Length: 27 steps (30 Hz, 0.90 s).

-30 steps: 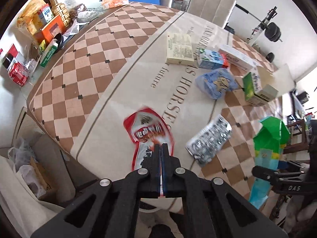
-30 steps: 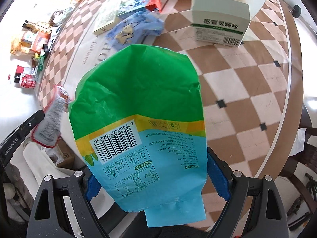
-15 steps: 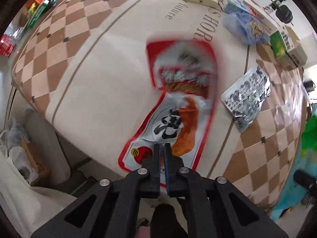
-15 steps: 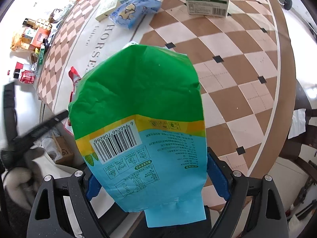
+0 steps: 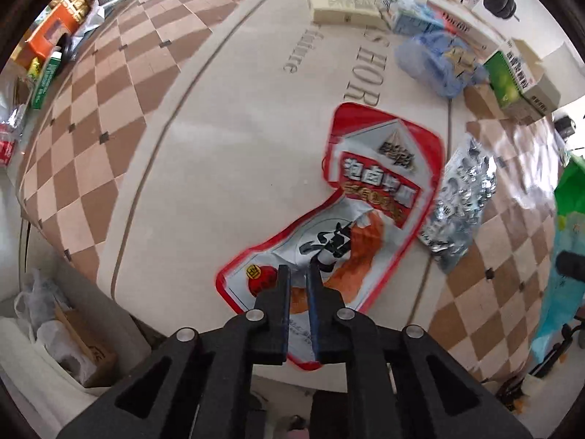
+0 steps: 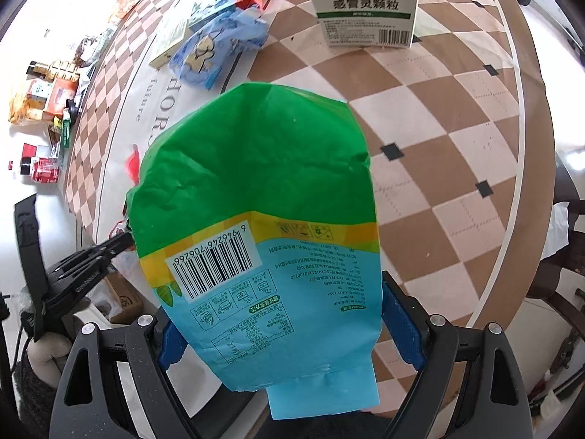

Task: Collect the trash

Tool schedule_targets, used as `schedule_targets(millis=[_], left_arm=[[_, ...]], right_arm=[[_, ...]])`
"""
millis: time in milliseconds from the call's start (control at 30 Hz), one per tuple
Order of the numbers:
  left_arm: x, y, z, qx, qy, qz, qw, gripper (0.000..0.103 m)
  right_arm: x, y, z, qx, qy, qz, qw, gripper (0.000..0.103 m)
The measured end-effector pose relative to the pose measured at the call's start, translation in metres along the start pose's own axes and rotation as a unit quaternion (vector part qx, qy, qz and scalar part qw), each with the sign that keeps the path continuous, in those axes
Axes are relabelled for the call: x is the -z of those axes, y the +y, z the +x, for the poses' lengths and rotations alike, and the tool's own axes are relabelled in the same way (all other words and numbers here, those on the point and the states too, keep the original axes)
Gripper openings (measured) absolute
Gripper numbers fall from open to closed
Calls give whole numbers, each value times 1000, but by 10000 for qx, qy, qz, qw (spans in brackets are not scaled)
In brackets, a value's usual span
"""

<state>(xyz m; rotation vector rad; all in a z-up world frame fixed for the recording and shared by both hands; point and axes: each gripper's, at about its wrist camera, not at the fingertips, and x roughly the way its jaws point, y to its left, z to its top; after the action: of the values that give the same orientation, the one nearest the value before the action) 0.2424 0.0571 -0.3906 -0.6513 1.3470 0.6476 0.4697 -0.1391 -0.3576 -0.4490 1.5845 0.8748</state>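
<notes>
- Left gripper (image 5: 298, 274) fingers slightly parted over red wrapper (image 5: 351, 205), which overhangs the table (image 5: 219, 146) edge: may slide off.
- Right gripper (image 6: 289, 333) fingers straddle green-blue bag (image 6: 263, 219); can't tell whether they clamp it, so it could drop.

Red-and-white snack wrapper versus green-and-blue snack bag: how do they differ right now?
The red-and-white snack wrapper is flat and extends over the table edge; the green-and-blue snack bag stands puffed up. The left gripper is slightly parted around the wrapper; the right gripper spans the bag widely. Both are empty-looking packaging.
</notes>
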Motion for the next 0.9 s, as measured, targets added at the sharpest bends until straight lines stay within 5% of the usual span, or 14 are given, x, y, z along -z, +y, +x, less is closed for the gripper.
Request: schedule_targets(millis=[300, 367, 433, 500, 667, 900], left_arm=[[-17, 0, 8, 249, 126, 235, 9993, 16], [-17, 4, 5, 234, 162, 225, 9993, 29], [-17, 4, -3, 94, 64, 311, 9995, 64], [-12, 2, -15, -76, -157, 475, 9987, 74], [-20, -16, -25, -450, -264, 1273, 9905, 82], [-18, -51, 24, -678, 476, 2411, 9669, 84]], right_arm=[[-15, -11, 4, -70, 43, 206, 9998, 91], [-17, -11, 3, -101, 28, 224, 9997, 91], [-19, -11, 3, -117, 19, 229, 9997, 91], [-20, -11, 3, -140, 29, 234, 9996, 91], [-22, -16, 4, -175, 27, 310, 9994, 91], [-22, -18, 4, -150, 38, 289, 9995, 91]])
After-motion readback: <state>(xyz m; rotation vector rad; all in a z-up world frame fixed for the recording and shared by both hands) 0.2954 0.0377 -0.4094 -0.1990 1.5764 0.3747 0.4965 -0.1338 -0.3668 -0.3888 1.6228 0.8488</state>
